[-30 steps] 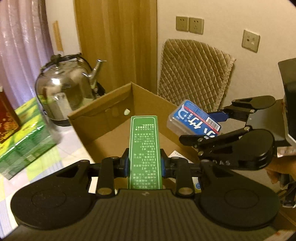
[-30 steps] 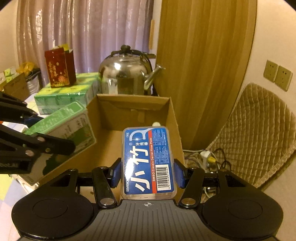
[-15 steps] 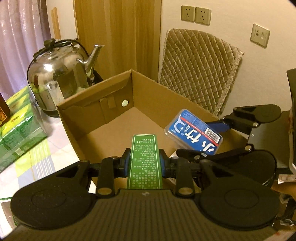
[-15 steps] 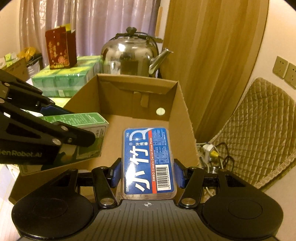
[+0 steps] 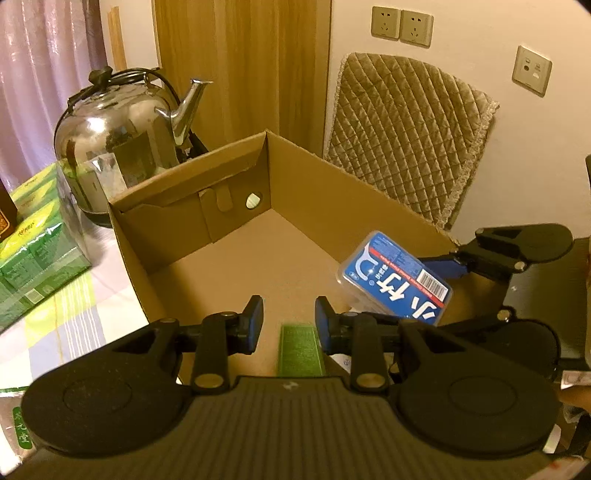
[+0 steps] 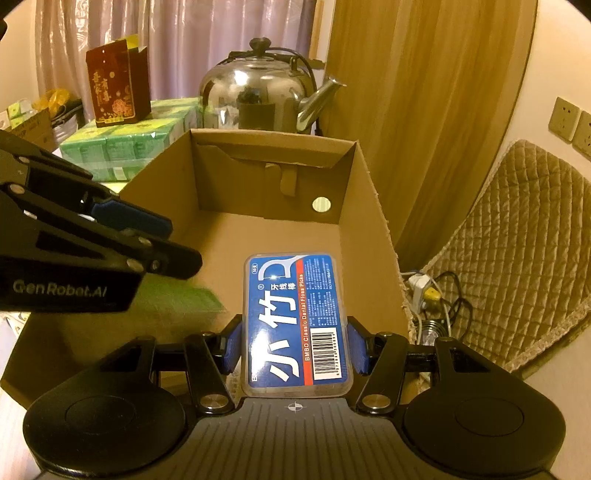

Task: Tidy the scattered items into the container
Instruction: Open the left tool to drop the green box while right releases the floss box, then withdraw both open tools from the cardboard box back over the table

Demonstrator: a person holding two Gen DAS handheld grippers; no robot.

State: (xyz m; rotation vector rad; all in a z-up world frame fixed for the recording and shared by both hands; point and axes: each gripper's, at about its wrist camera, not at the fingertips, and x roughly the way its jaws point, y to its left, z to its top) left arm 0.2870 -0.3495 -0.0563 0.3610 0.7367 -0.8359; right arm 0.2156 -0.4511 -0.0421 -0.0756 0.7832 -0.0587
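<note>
Half a second ago the left gripper (image 5: 289, 320) still clamped the green printed carton (image 5: 301, 350); now its blue-padded fingers (image 5: 253, 319) stand apart and the carton, blurred, lies loose below them inside the open brown cardboard box (image 5: 373, 201). From the right wrist view the same carton (image 6: 177, 301) shows as a green smear at 9 o'clock, under the left tool. The right gripper (image 6: 293, 349) has not changed: it is clenched on the clear plastic case of dental floss picks with a blue label (image 6: 295, 325), held above the box floor near the box's right wall (image 6: 373, 236).

The box stands on a table with a checked cloth of pale green and lilac (image 5: 74, 306). Behind the box, at 11 o'clock, is a round polished steel kettle (image 5: 118, 136), and beside it a shrink-wrapped green pack (image 5: 33, 266). A dark red paper bag (image 6: 118, 88) stands on that pack. A quilted beige cushion (image 5: 406, 136) leans on the white wall under the sockets (image 5: 400, 24); wood panelling and a mauve curtain (image 6: 207, 44) close the room.
</note>
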